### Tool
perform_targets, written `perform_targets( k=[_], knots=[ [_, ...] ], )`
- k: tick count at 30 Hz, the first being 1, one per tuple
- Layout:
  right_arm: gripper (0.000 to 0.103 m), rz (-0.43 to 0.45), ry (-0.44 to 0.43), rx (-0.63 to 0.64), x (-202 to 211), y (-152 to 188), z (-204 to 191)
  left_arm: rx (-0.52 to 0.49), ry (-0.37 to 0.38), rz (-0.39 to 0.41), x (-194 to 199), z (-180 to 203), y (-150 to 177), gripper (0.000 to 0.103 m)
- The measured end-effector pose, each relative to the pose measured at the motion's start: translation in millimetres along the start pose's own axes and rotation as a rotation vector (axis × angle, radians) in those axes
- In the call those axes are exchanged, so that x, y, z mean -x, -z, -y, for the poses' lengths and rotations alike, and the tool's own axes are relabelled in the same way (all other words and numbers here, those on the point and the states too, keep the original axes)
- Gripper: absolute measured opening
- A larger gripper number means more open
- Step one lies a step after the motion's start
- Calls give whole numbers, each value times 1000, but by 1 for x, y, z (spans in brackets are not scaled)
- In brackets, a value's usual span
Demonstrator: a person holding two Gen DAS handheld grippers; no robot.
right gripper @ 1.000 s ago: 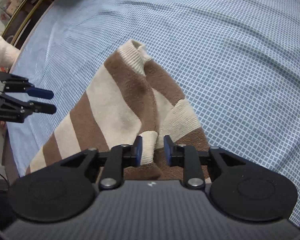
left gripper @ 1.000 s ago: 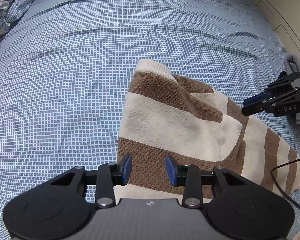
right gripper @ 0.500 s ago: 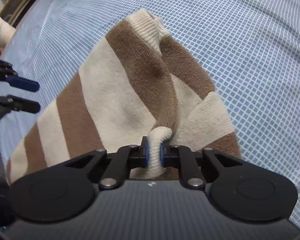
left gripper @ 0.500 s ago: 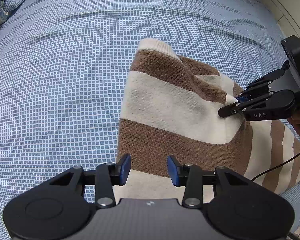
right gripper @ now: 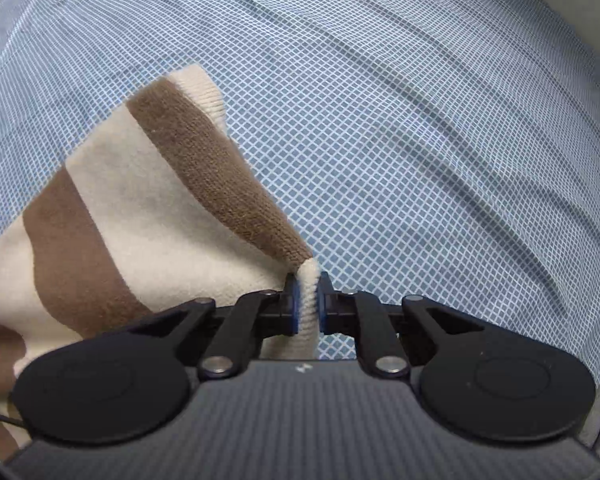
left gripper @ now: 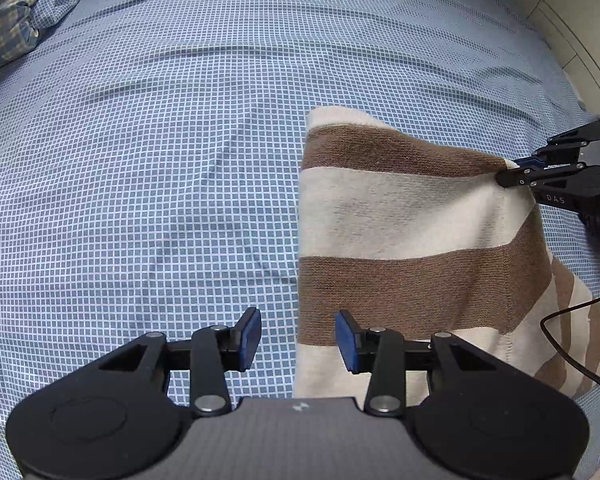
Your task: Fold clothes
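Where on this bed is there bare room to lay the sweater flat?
Free: the blue checked bedsheet left of the brown-and-cream striped knit sweater, up to the plaid bedding at the far left corner. Crowded: the right edge, where the right gripper pinches the sweater beside a black cable.

wide open checked bed sheet [left gripper: 140, 184] left of the striped sweater [left gripper: 412, 240]; a folded plaid bundle [left gripper: 8, 20] blocks the far left corner, a black cable [left gripper: 572, 352] crosses the right.
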State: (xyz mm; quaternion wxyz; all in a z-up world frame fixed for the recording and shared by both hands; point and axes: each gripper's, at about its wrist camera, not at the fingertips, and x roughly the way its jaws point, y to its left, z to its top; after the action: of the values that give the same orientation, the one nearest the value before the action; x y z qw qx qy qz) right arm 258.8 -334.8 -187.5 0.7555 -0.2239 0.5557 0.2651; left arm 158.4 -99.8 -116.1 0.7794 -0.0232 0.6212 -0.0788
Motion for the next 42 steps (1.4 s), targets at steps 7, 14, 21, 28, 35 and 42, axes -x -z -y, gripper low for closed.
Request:
perform_targets(
  k=[7,14,21,28,35,42],
  knots=[
    [16,-71,-29,-51,-31,8,-17,-20,0,-3,-7,7,-3,44],
    [25,47,-171,-399,26,46,46,-139,-26,56,0,35,-26,46],
    [25,-10,-81,-460,72,140,82,-151,38,48,12,64,-36,47],
    [25,-62,-47,-334,66,241,77,-148,116,-42,12,107,-11,48],
    [25,19,-168,-108,34,254,59,-115,171,-130,12,146,10,48],
    [25,-33,-303,-6,7,245,60,-116,155,-138,13,175,11,49]
  ],
)
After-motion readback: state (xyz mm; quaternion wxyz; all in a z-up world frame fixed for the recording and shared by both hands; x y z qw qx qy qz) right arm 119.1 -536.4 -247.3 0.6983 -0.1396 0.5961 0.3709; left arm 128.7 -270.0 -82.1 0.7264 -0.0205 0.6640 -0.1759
